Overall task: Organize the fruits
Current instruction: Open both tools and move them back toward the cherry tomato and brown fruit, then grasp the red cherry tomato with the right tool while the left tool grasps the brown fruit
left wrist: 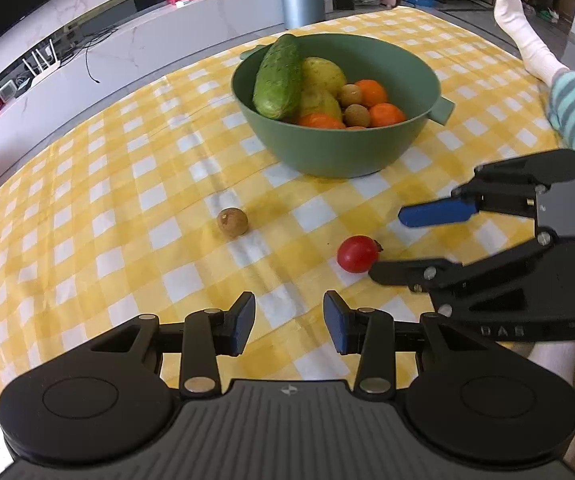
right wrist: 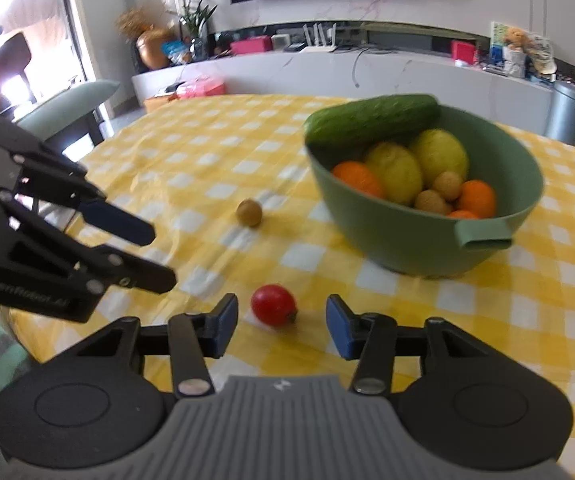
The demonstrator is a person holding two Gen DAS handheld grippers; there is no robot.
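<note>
Right wrist: glossy round tomato [right wrist: 273, 305], checked cloth [right wrist: 191, 168], smooth green bowl [right wrist: 407, 240]

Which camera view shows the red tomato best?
The right wrist view: the tomato lies close and unobstructed, between the open right gripper's fingers. In the left wrist view the tomato is smaller, off to the right, beside the right gripper's lower finger.

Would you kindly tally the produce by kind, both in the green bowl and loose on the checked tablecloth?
Cucumber: 1, in the bowl
Lemons: 2, in the bowl
Oranges: 3 showing, in the bowl; a sliver of a fourth may show
Small brown fruits: 3, two in the bowl and one on the cloth
Cherry tomato: 1, on the cloth
Total: 10 clearly visible
</note>
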